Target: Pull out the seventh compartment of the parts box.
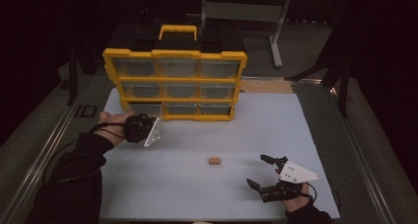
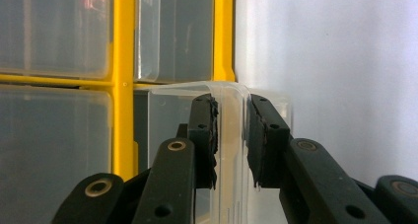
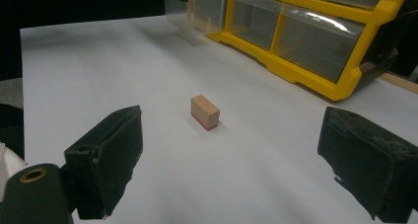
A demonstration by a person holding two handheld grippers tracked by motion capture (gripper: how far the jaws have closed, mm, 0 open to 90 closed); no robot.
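Black jaws of the left gripper (image 2: 231, 140) are clamping the clear front wall of a small drawer (image 2: 229, 93), one pad on each side of the thin plastic, so the grip is on the wall's edge. That drawer is sitting pulled partway out of the bottom-left slot of the yellow organizer (image 1: 175, 81), at the cabinet's lower left corner in the high view, where the left gripper (image 1: 140, 127) is meeting it. Right gripper (image 1: 263, 172) is hovering with jaws spread wide, holding nothing. Small tan block (image 3: 205, 111) is lying on the white table (image 1: 236, 135) straight ahead of those open jaws, centred between them, long axis running diagonally away. Right hand is clearly nearer the block; the drawer is lying well apart from it, far-left.
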